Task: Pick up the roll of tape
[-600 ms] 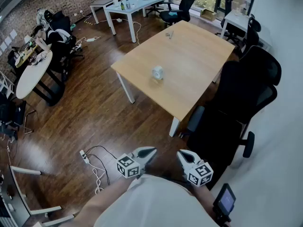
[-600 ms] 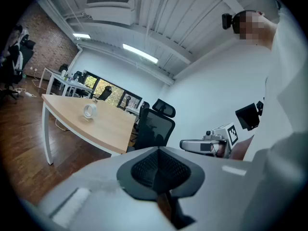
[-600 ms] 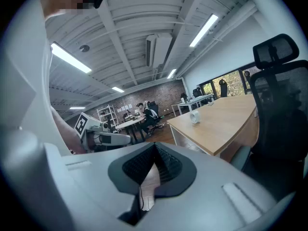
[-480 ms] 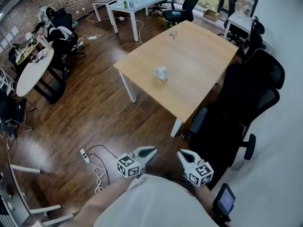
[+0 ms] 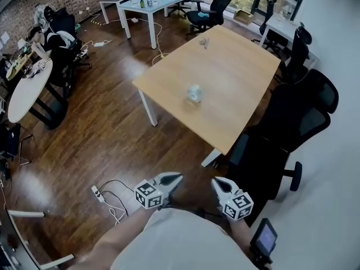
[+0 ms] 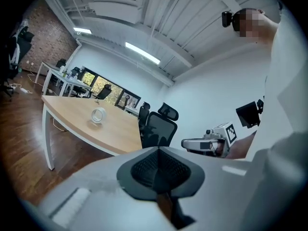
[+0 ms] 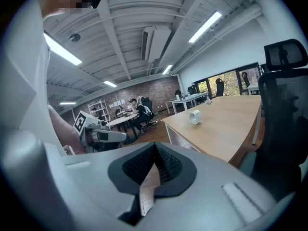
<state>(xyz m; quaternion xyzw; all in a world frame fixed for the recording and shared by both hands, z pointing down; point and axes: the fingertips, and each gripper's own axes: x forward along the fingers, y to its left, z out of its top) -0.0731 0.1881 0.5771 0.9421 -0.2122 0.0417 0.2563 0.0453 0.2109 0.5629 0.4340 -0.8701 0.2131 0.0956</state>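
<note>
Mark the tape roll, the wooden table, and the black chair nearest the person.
tape roll (image 5: 194, 93), head view, middle of the roll.
table (image 5: 239, 75), head view, bare top to the right of the roll.
chair (image 5: 301, 108), head view, backrest.

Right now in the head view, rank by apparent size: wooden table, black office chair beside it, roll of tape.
1. wooden table, largest.
2. black office chair, close behind, though it sits nearer the camera.
3. roll of tape, tiny.
</note>
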